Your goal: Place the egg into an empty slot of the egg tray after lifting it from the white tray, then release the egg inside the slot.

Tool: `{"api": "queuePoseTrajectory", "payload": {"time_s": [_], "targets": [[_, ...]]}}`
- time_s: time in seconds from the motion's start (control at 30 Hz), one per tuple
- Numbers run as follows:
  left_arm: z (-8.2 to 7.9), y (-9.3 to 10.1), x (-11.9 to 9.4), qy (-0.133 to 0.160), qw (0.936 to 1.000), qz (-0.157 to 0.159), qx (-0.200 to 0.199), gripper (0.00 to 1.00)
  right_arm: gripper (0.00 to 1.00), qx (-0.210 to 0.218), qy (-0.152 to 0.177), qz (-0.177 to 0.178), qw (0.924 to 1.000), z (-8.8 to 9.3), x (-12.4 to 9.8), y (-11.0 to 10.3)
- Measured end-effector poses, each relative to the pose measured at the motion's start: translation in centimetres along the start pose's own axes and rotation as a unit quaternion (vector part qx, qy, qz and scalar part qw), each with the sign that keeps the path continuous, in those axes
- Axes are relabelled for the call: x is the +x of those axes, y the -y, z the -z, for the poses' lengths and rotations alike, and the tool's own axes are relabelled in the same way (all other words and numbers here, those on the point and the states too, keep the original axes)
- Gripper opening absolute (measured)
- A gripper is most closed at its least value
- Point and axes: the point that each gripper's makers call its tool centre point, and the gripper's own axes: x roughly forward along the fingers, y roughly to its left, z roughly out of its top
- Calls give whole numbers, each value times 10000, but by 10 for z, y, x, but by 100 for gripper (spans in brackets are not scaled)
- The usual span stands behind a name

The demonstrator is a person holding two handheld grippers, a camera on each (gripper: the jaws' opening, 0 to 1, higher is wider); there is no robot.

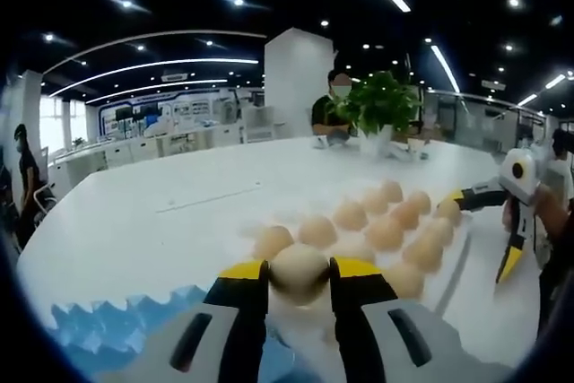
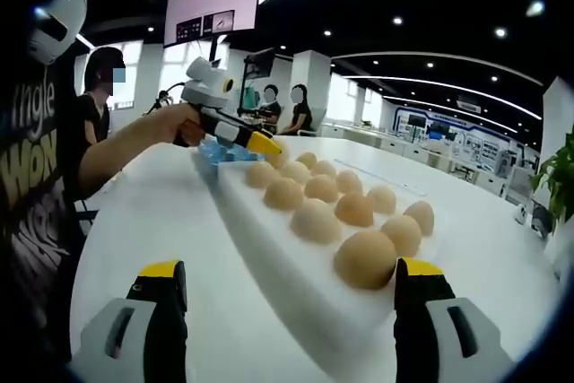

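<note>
1 egg clamped in left gripper, right gripper wide

Left tongs, bottom centre of the left gripper view: jaws closed on an egg. Right tongs, bottom of the right gripper view: jaws spread wide, nothing between them. A bare forearm extends from the left edge, upper left.
</note>
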Motion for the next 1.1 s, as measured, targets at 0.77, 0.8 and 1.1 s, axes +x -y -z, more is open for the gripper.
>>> {"api": "queuePoseTrajectory", "payload": {"time_s": [0.77, 0.8, 1.1], "targets": [[-3, -11, -13, 78, 9997, -235, -33, 27, 100, 46, 44, -18, 10000, -1, 0, -1], [-3, -15, -13, 76, 9997, -250, -36, 27, 100, 45, 43, -19, 10000, -1, 0, -1], [-1, -24, -21, 68, 9993, -359, -40, 27, 100, 40, 40, -10, 10000, -1, 1, -1]]}}
